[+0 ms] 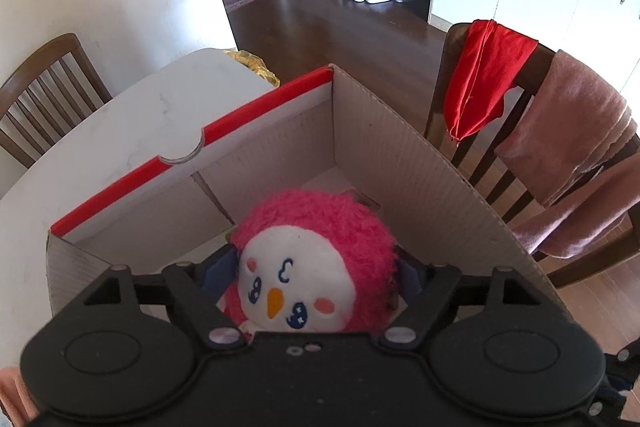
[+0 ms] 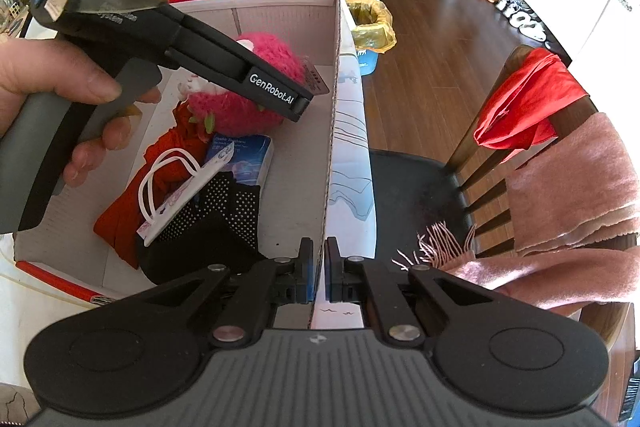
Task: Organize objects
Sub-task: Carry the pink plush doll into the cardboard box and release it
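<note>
My left gripper (image 1: 312,279) is shut on a pink plush toy (image 1: 320,251) with a white face and holds it inside the open cardboard box (image 1: 420,163). In the right wrist view the left gripper (image 2: 298,107) reaches into the box from the upper left with the plush (image 2: 256,107) in its jaws. My right gripper (image 2: 319,267) is shut on the box's right wall (image 2: 332,147), one finger inside and one outside. In the box lie a red cloth (image 2: 120,211), a black dotted cloth (image 2: 216,219), a blue packet (image 2: 248,159) and a small white bag (image 2: 180,195).
The box stands on a white marble table (image 1: 120,123). A wooden chair (image 2: 520,155) at the right carries a red cloth (image 2: 528,99) and a pink scarf (image 2: 568,187). A bin with a yellow bag (image 2: 370,23) stands beyond the table. Another chair (image 1: 44,87) is at the far left.
</note>
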{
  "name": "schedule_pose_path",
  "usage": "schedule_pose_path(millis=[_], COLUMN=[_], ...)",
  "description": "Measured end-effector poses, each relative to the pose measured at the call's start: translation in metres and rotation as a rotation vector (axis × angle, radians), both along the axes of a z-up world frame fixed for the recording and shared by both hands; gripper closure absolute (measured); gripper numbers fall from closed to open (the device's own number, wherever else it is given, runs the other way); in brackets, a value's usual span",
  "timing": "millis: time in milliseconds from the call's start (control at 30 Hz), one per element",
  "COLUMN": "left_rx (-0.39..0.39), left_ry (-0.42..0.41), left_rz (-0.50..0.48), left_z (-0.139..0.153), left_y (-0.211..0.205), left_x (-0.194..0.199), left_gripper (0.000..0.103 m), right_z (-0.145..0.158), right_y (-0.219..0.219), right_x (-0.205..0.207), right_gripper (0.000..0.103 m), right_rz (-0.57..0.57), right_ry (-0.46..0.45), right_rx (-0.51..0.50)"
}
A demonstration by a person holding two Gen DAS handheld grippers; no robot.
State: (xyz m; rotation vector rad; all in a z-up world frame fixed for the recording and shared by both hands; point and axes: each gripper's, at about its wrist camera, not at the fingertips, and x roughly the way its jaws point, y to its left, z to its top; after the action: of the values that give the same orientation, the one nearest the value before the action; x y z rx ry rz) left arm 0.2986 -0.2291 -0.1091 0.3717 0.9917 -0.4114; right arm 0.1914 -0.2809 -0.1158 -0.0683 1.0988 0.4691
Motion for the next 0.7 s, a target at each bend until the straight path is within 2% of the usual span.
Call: schedule_pose_path(millis=[200, 700], left_rx=[-0.046, -0.138], left_ry=[-0.016, -0.068], left_rz=[0.007, 0.067], left_z=[0.014, 0.064], left_y=[0.011, 0.063], left_x=[-0.007, -0.040], left_gripper=[0.015, 0.010], right_z=[0.001, 0.001], right_y=[0.001, 0.002], right_x=[0.000, -0.003], right_gripper=[0.099, 0.099], right_rz=[-0.005, -0.023], right_ry=[0.002, -0.001], right_rx=[0.000, -0.016])
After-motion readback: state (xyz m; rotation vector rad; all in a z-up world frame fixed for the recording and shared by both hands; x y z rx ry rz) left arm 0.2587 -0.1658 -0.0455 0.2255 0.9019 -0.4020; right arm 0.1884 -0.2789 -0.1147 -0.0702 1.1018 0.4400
